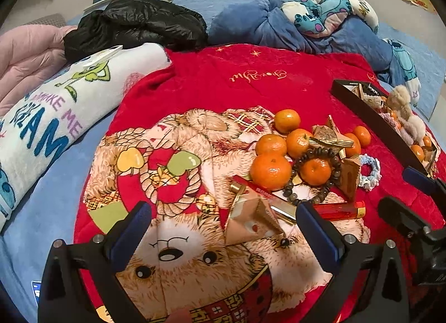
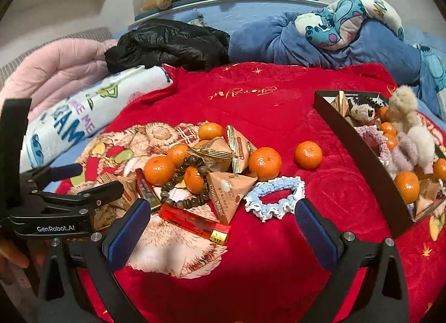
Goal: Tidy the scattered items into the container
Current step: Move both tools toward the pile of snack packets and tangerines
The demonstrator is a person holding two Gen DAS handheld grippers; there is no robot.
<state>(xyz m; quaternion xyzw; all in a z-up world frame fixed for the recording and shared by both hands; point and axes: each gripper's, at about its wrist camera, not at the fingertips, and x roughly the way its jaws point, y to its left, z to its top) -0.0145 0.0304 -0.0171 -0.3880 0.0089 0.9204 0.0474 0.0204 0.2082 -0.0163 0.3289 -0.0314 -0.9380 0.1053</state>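
Scattered tangerines (image 2: 159, 170), bead bracelet (image 2: 182, 181), pyramid packets (image 2: 228, 192) and crocheted scrunchie (image 2: 274, 197) on red blanket (image 2: 251, 100), black box (image 2: 359, 161) right, seemingly half-filled; left tool (image 1: 223, 225) and right tool (image 2: 223, 220) angled downward, wide open, empty.

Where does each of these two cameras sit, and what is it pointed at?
Left wrist: on the left gripper, tilted down at the red blanket; its open blue-padded fingers show.
Right wrist: on the right gripper, facing the blue scrunchie; the left gripper also shows.
Shared: tangerines, bead bracelet, black box.
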